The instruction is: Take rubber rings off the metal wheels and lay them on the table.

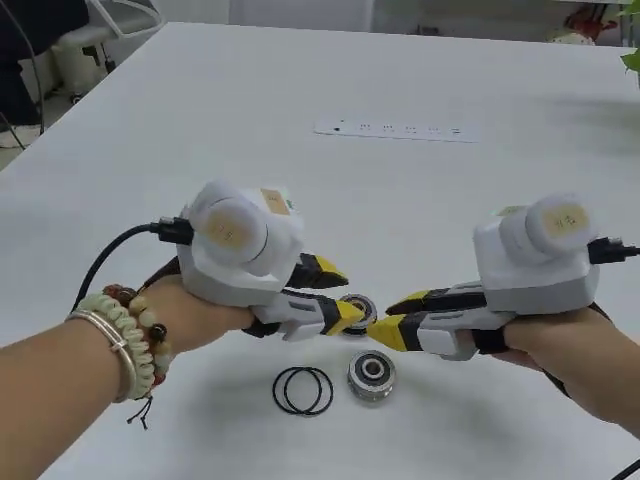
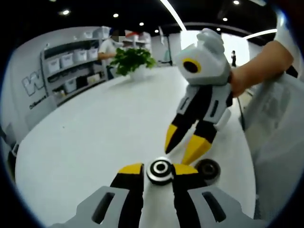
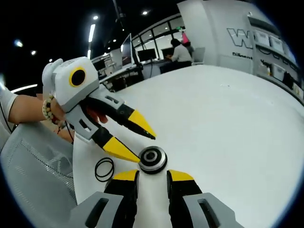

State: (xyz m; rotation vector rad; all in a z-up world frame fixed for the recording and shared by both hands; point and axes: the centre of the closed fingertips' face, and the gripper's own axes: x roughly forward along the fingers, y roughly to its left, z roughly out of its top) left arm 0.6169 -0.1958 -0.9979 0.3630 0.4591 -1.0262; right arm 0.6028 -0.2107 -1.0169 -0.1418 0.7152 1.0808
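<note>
On table [image 1: 200, 150]: left gripper [image 1: 354, 295] and right gripper [image 1: 380, 319], both spread, tips flanking one wheel [image 1: 366, 308]. Nearer, second wheel [image 1: 372, 375], seemingly bare. Beside it, two rings [image 1: 302, 390] already laid flat. Probably about halfway, flanked wheel left to strip.

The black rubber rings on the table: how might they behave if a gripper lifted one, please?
The rubber rings look like thin loops, so probably floppy and light. They lie flat on the table, overlapping, so a jaw may struggle to get under one, and lifting it might drag the other.
</note>
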